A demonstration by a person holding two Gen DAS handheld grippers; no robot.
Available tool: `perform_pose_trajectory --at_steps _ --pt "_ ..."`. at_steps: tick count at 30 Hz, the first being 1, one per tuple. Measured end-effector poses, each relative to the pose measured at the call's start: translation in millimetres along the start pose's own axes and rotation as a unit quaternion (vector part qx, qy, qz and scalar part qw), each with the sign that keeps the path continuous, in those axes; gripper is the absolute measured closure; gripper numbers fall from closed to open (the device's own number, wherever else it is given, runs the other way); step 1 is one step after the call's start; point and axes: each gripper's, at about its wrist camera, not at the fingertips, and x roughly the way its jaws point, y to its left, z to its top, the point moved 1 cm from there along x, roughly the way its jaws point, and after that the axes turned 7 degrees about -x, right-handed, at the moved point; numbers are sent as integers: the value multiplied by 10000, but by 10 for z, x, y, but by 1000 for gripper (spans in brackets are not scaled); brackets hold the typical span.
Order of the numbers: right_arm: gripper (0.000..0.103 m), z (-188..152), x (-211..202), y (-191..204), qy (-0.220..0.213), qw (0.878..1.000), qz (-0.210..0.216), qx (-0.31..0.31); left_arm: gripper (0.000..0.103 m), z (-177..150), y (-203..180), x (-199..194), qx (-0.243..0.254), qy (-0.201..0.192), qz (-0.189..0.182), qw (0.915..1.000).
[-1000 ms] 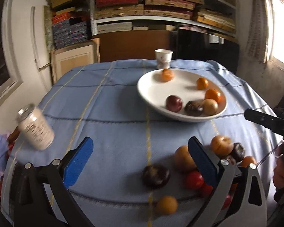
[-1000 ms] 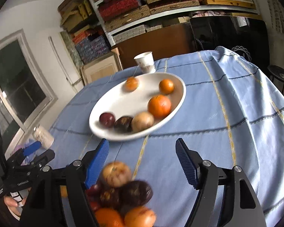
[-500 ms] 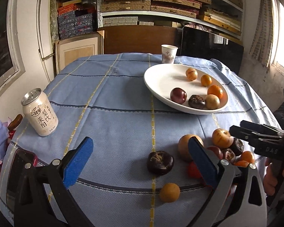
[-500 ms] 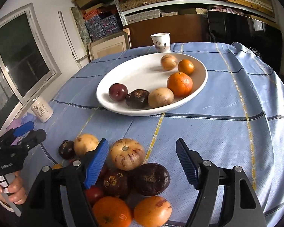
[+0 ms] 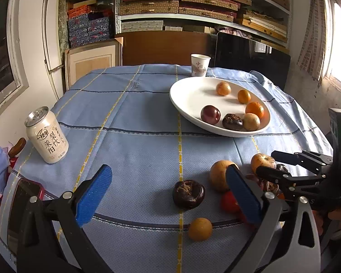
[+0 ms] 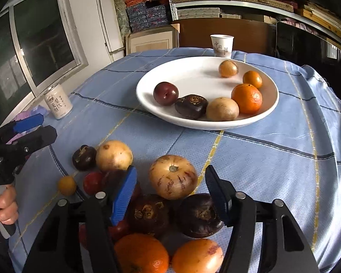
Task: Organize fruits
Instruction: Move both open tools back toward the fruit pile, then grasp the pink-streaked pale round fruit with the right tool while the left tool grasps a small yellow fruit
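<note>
A white plate holds several fruits, among them an orange and a dark plum. Near the table's front edge lies a pile of loose fruit. My right gripper hangs over that pile with its jaws closing around a pale yellow streaked fruit; the blue pads stand a little off its sides. Two dark mangosteens and two oranges lie just beneath it. My left gripper is open above the cloth, with a dark fruit and a small yellow one lying beyond its fingers.
A drink can stands at the left of the blue checked tablecloth. A paper cup sits behind the plate. A phone lies at the near left edge. Shelves of boxes and a dark screen stand behind the table.
My right gripper has moved down and forward over the fruit pile and rolled level, and its jaws have narrowed around the streaked yellow fruit. The left gripper has stayed open and barely shifted.
</note>
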Motion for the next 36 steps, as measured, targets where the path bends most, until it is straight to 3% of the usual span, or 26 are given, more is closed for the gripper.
perform_pose_trajectory --at_steps 6,11,20,22,26,30,36 --pt "43 4 80 -51 85 9998 92 157 5 1 -7 14 14 1 41 10000" --pt "50 4 79 -36 83 9998 105 129 5 -9 -6 37 42 21 73 10000" --pt "50 7 97 -26 118 9999 86 82 5 -20 5 77 48 56 137 9999" --pt "57 12 95 -28 104 9999 96 90 5 -17 11 90 40 73 149 9999" --pt "58 7 55 -93 48 9993 186 305 5 -15 34 104 33 166 113 9998" --pt "59 22 -48 -157 -91 9985 239 479 5 -94 -22 90 733 505 -131 9959" --pt "58 31 -157 -171 -267 9974 298 606 5 -385 -116 -14 1495 640 -665 9844"
